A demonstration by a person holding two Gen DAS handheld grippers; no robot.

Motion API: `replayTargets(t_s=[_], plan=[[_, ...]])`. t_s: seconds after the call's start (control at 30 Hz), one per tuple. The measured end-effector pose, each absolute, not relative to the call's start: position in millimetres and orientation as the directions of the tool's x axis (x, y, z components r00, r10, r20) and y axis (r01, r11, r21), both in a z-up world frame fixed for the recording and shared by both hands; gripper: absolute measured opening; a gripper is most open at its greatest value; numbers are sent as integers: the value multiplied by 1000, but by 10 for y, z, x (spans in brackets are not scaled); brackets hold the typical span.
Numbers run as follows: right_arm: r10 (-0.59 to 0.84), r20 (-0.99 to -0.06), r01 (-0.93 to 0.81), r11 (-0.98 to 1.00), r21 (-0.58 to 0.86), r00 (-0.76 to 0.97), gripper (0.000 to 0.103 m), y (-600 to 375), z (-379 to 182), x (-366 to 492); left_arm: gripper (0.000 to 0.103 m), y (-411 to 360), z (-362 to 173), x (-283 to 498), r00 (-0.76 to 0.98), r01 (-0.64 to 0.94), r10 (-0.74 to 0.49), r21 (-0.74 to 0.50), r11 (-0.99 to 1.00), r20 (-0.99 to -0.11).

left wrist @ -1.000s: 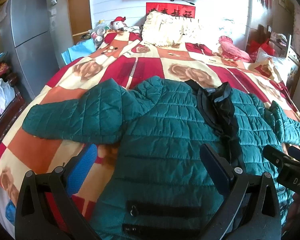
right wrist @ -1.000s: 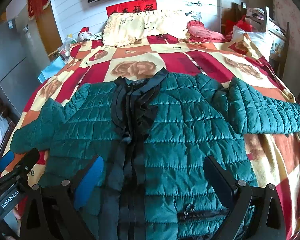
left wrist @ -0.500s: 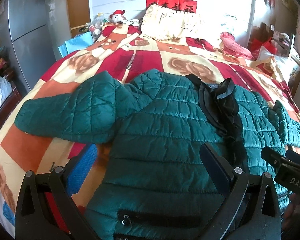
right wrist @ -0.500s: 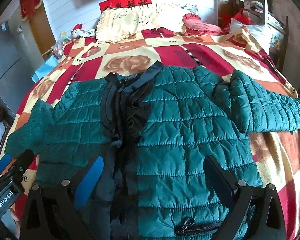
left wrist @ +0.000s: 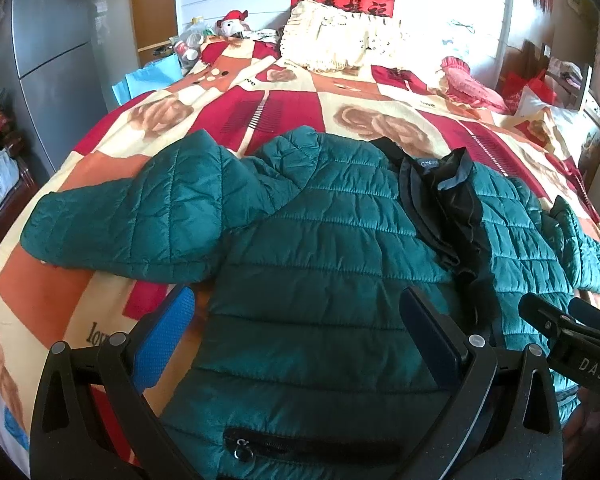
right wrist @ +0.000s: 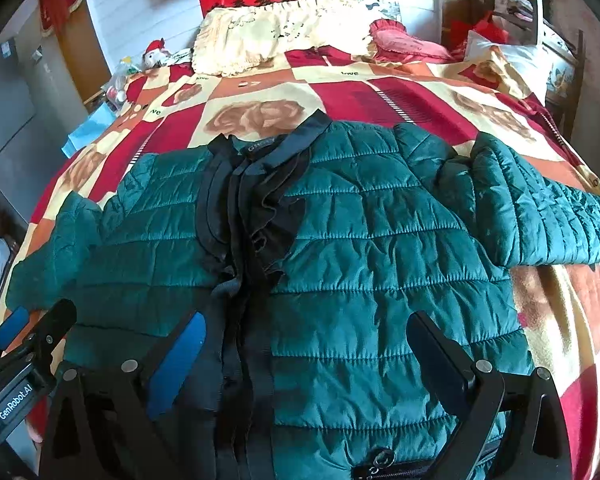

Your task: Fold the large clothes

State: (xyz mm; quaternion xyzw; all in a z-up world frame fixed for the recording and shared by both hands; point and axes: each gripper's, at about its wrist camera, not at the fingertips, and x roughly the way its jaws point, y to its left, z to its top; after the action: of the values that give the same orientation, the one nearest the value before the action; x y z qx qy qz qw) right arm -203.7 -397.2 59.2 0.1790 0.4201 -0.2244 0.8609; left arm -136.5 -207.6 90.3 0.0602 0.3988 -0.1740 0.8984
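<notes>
Red, cream and orange checks with rose prints cover the bed (left wrist: 380, 92), which fills both views. Near its foot edge a teal quilted jacket (right wrist: 380, 248) lies spread front-up, collar toward the headboard, each sleeve reaching out toward a side edge of the bed. A black ruffled placket (right wrist: 252, 216) runs down its middle. Cream ruffled pillows (right wrist: 268, 36) sit at the head edge, with a pink cushion (left wrist: 472, 88) beside them. The left gripper (left wrist: 296, 320) hangs wide open above the jacket's left front panel, holding nothing. The right gripper (right wrist: 304, 340) is equally wide above the right panel, also empty.
</notes>
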Motion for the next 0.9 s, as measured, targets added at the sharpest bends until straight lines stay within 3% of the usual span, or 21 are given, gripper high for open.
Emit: replayTargets(t_s=[0.53, 0.9], plan=[[-217, -802, 529, 837, 140, 556, 100, -3958, 574, -2021, 103, -2063, 905, -1354, 624, 358, -263, -30, 933, -736], [-217, -813, 511, 852, 112, 540, 100, -3865, 569, -1953, 103, -1549, 967, -1164, 635, 283, -224, -48, 958, -739]])
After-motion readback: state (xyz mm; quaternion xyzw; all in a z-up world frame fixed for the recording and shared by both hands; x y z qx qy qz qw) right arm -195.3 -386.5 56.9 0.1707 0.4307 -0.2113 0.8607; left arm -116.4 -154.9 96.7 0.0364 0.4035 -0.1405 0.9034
